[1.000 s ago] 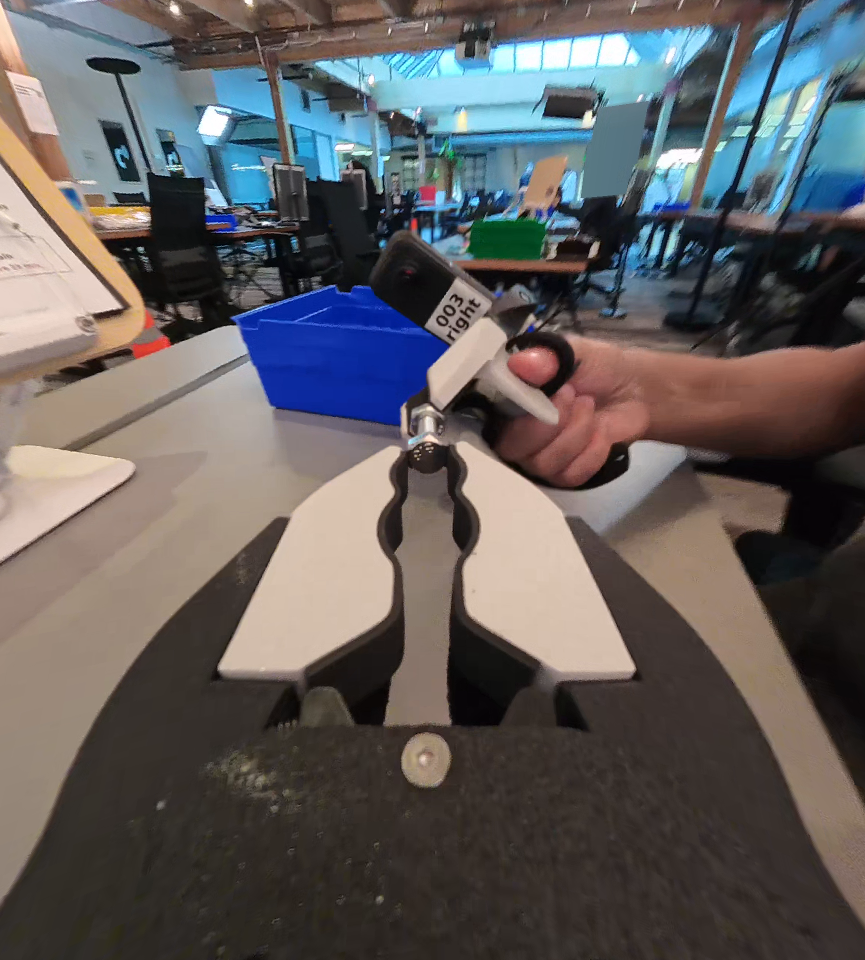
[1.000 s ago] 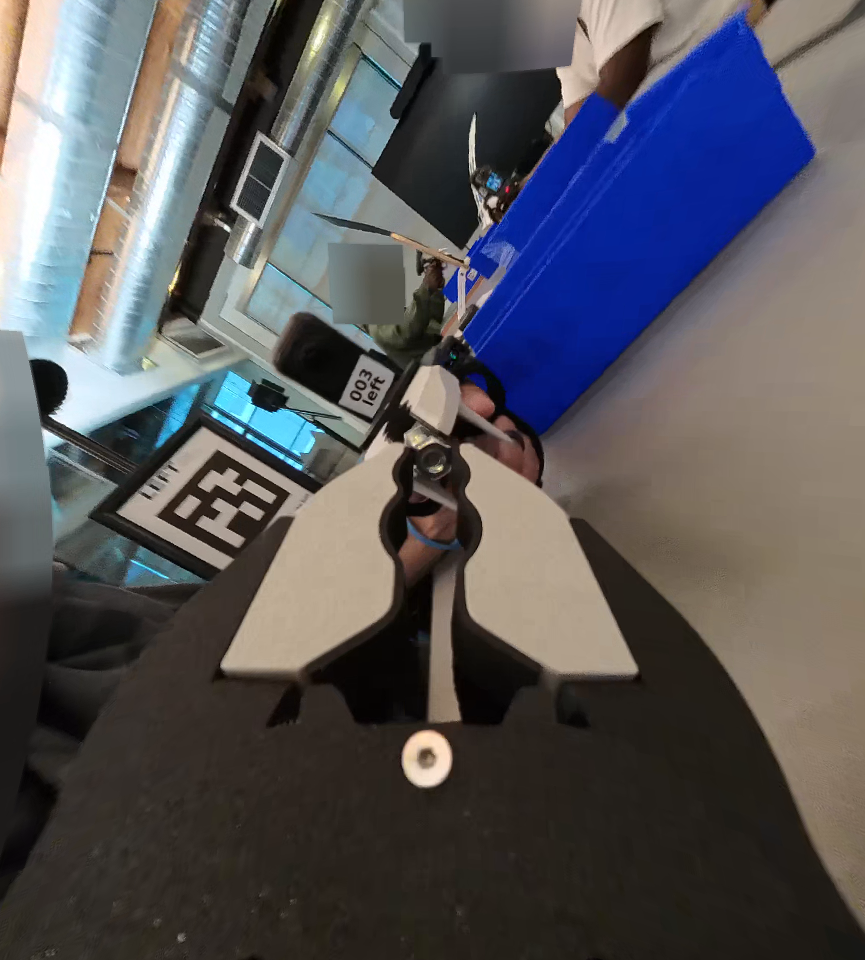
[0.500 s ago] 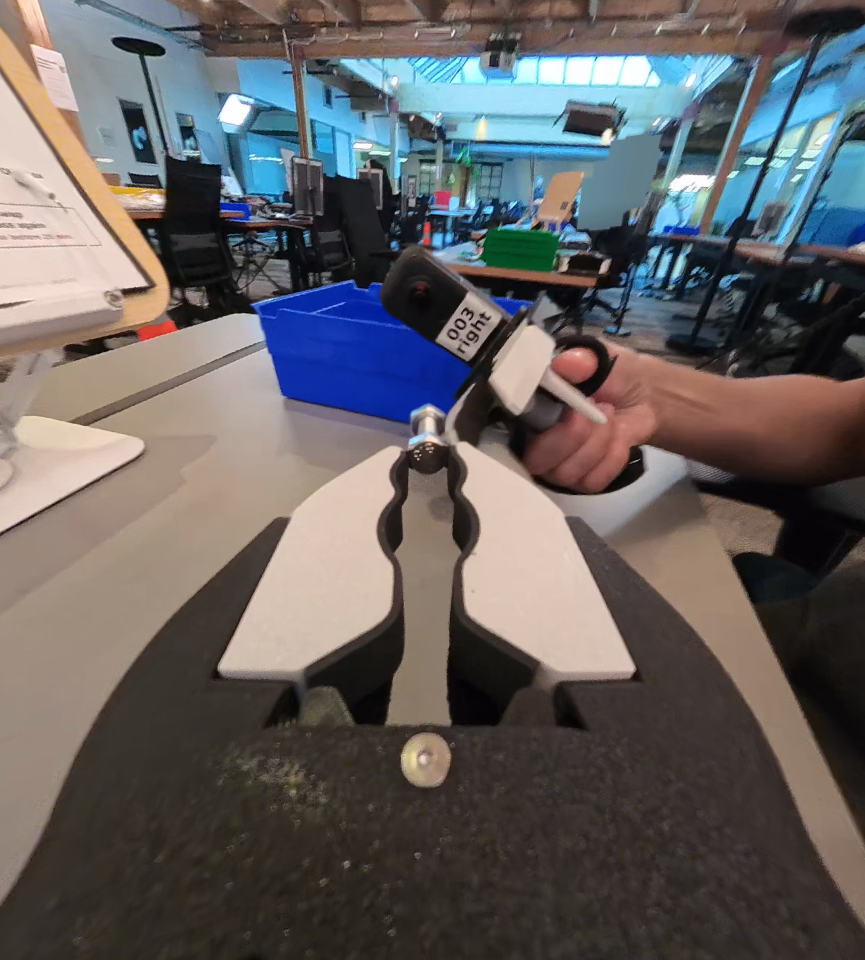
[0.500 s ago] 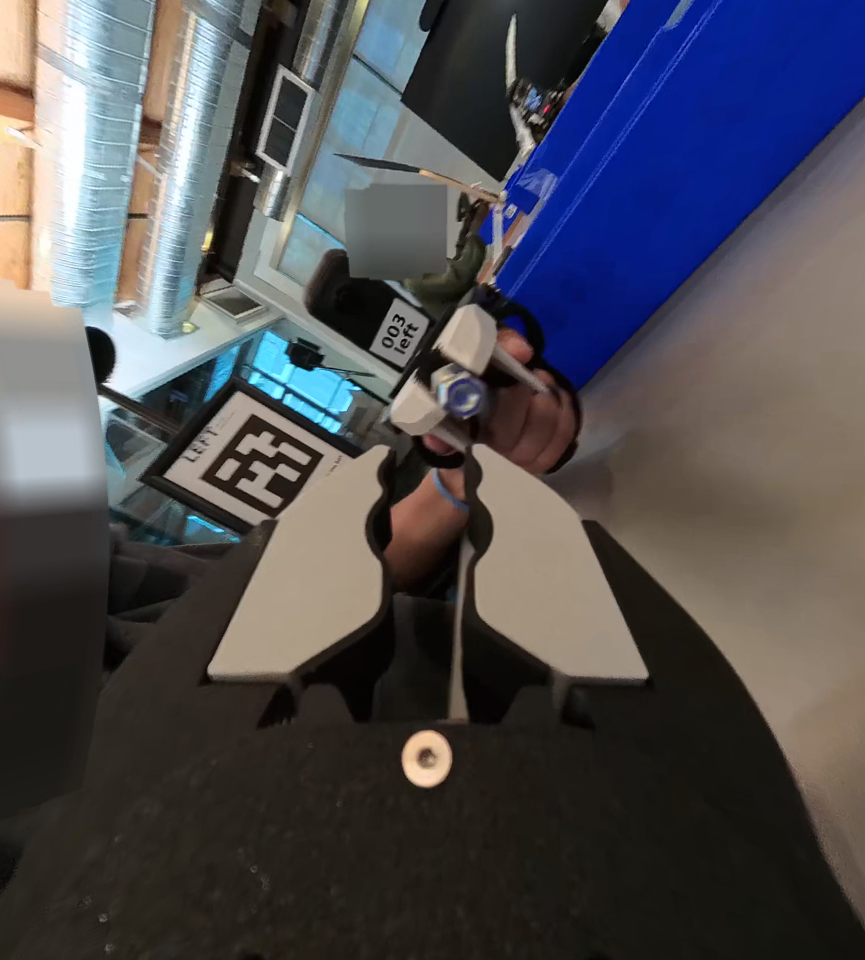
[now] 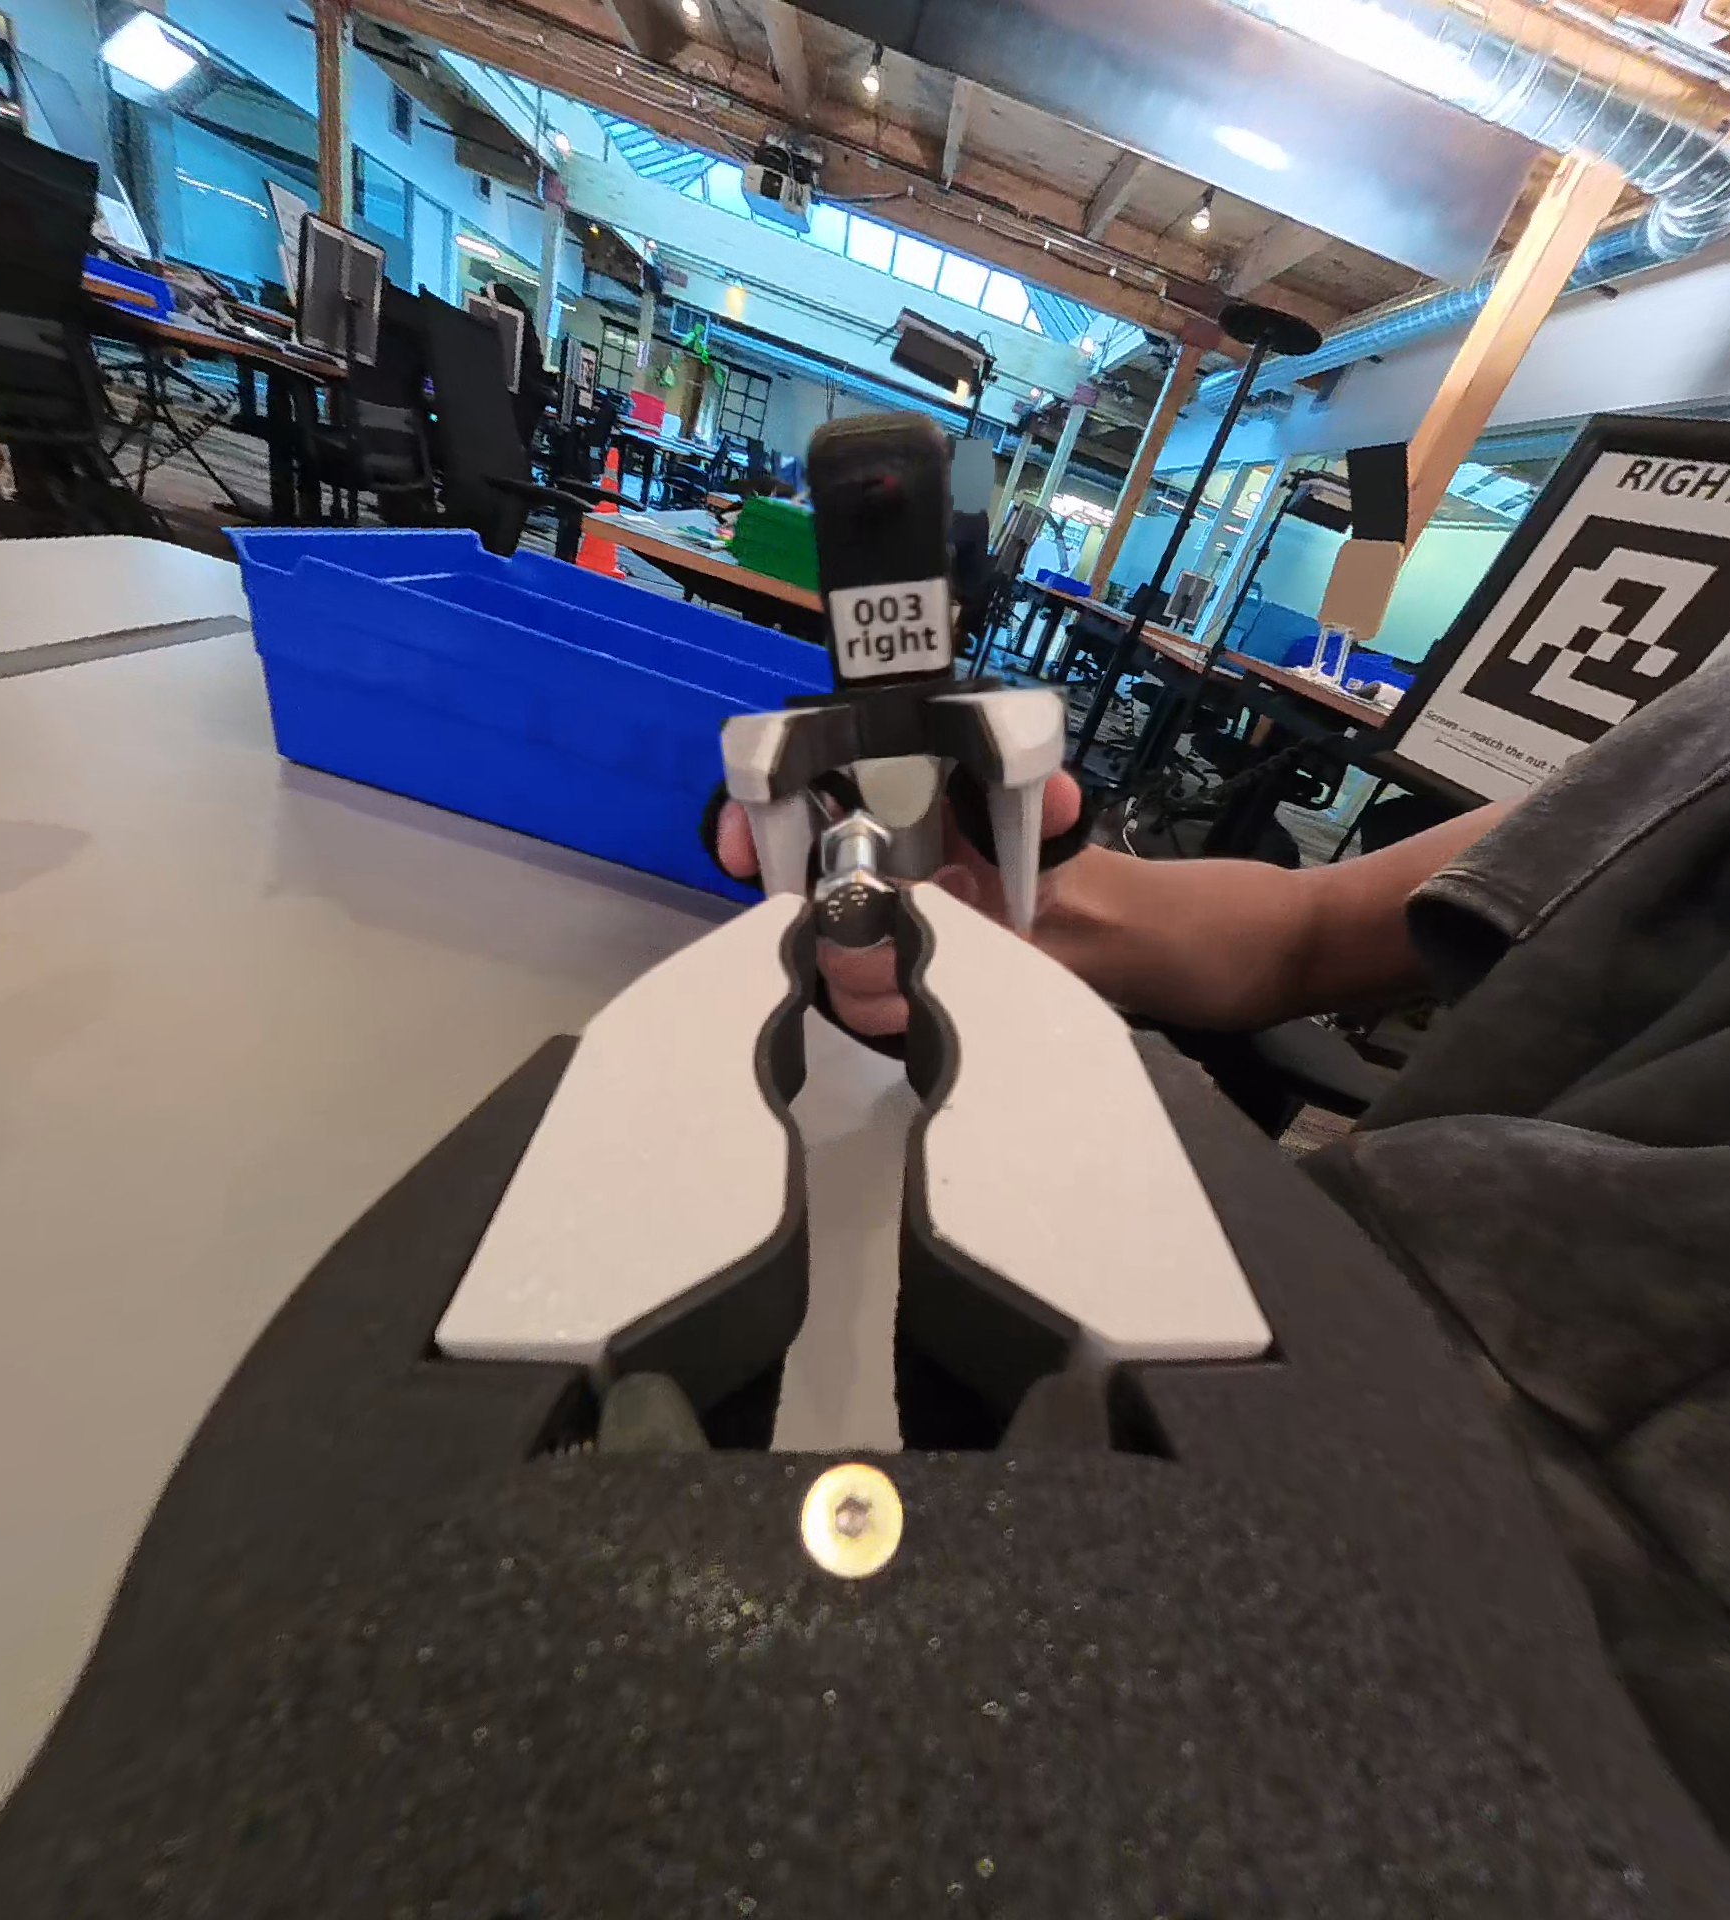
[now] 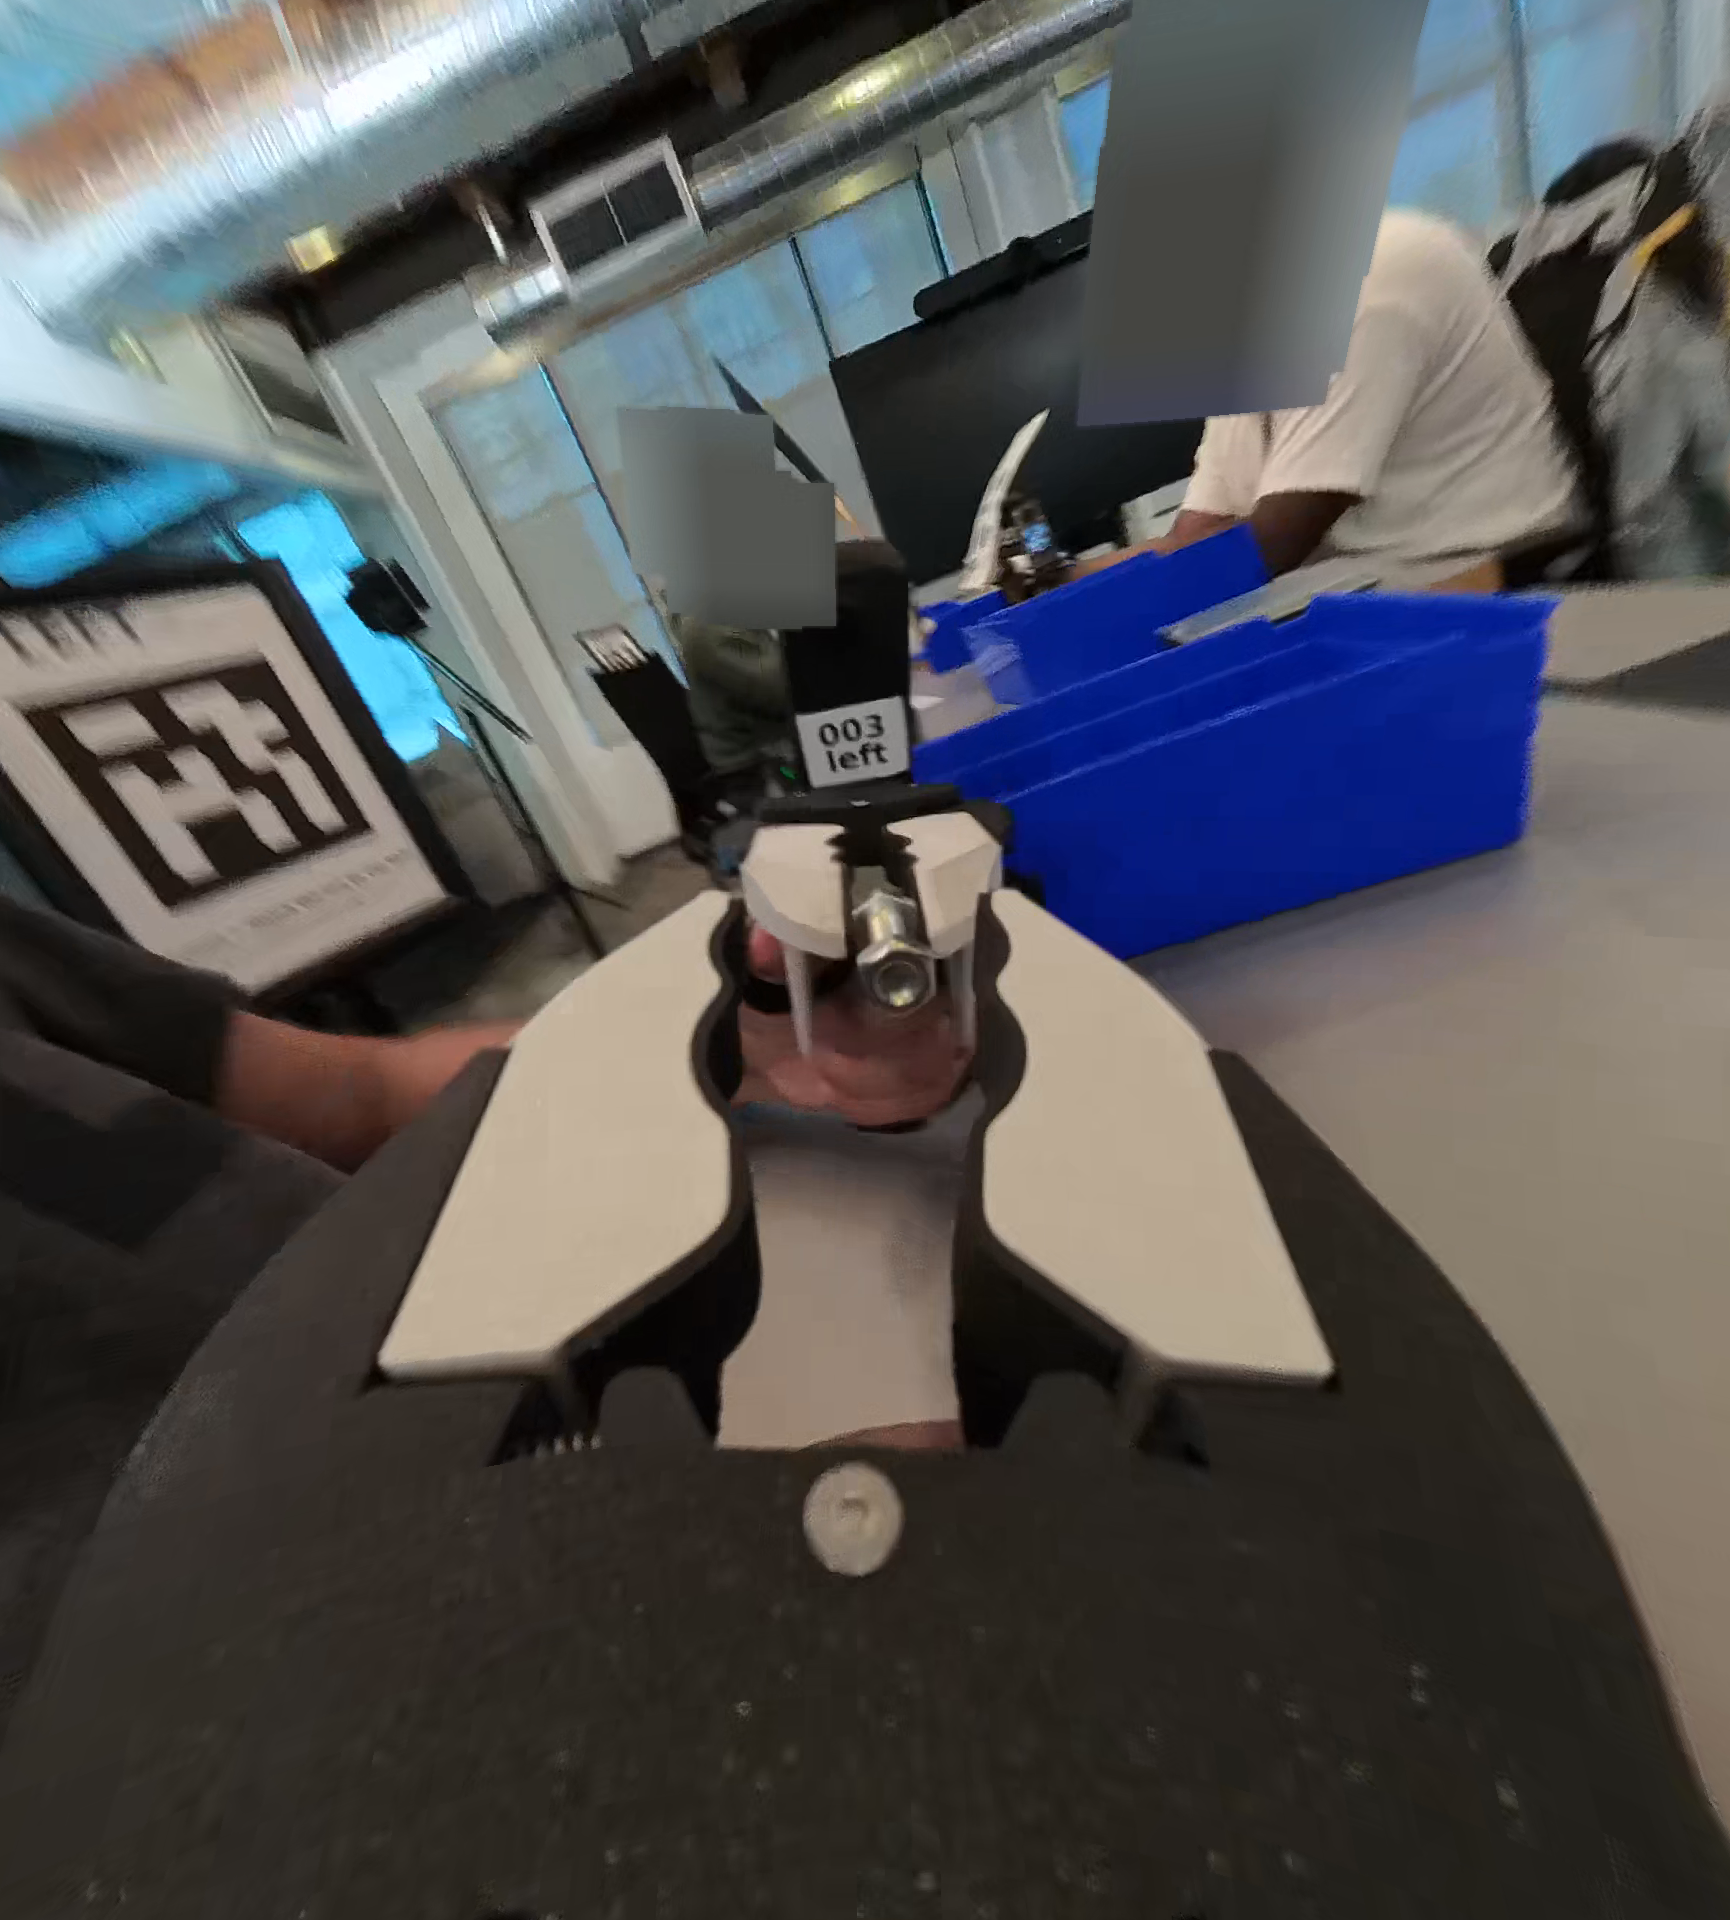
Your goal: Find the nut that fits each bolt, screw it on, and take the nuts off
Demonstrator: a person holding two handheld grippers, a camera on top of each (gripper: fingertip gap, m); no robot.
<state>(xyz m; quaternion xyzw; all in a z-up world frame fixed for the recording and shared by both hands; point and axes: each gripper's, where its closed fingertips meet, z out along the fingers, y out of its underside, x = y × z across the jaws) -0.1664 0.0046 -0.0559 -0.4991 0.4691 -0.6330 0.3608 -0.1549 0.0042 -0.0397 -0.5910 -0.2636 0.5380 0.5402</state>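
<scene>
My left gripper point(image 5: 853, 920) is shut on the head of a silver bolt point(image 5: 845, 868) and holds it above the grey table point(image 5: 165, 987). A silver nut point(image 5: 856, 834) sits on the bolt's far end. My right gripper point(image 5: 905, 909) faces it upright with its jaws wide. Its fingers point(image 5: 783, 831) stand on either side of the nut without touching it. In the right wrist view my right gripper point(image 6: 863, 925) is open and empty. The nut point(image 6: 899, 979) and bolt point(image 6: 882, 920) point towards it, held in the left gripper point(image 6: 887, 1029).
A blue bin point(image 5: 528, 686) stands on the table behind the grippers, also in the right wrist view point(image 6: 1256, 790). A framed black-and-white marker board point(image 5: 1619, 623) stands at the right, another point(image 6: 186, 769) at the left. A person in a white shirt point(image 6: 1391, 416) works at the back.
My right gripper was shut on the nut and tilted. It has let go, opened wide and turned back upright. The left gripper still holds the bolt and has swung to the right.
</scene>
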